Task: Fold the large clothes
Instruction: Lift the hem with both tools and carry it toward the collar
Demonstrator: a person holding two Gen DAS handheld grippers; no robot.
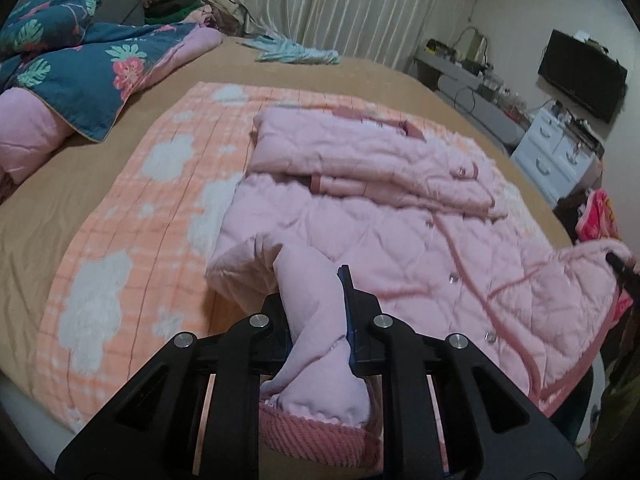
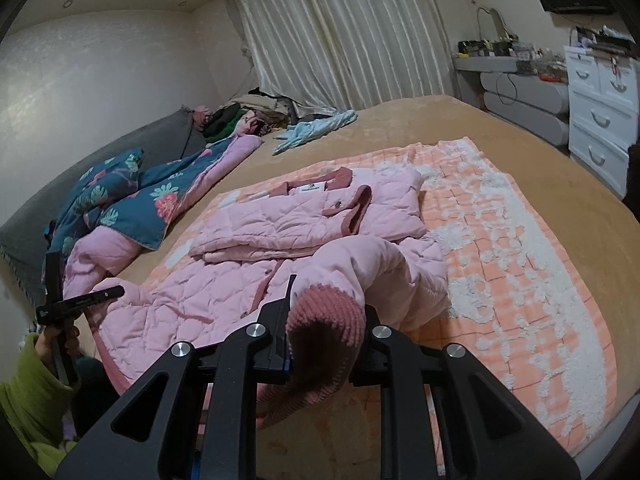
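Note:
A pink quilted jacket (image 1: 384,232) lies front-up on an orange and white blanket (image 1: 132,216) on the bed, with one sleeve folded across its chest. My left gripper (image 1: 316,300) is shut on the jacket's hem corner, with pink fabric and a ribbed trim bunched between the fingers. My right gripper (image 2: 326,312) is shut on the other sleeve's dark pink ribbed cuff (image 2: 324,320) and holds the sleeve lifted above the jacket (image 2: 224,292). The left gripper also shows at the left edge of the right wrist view (image 2: 80,300).
A blue floral quilt (image 1: 80,64) and a clothes pile (image 2: 248,114) lie at the head of the tan bed (image 2: 480,128). A light blue garment (image 2: 316,128) lies near the curtain. White drawers (image 2: 600,112) stand to the right.

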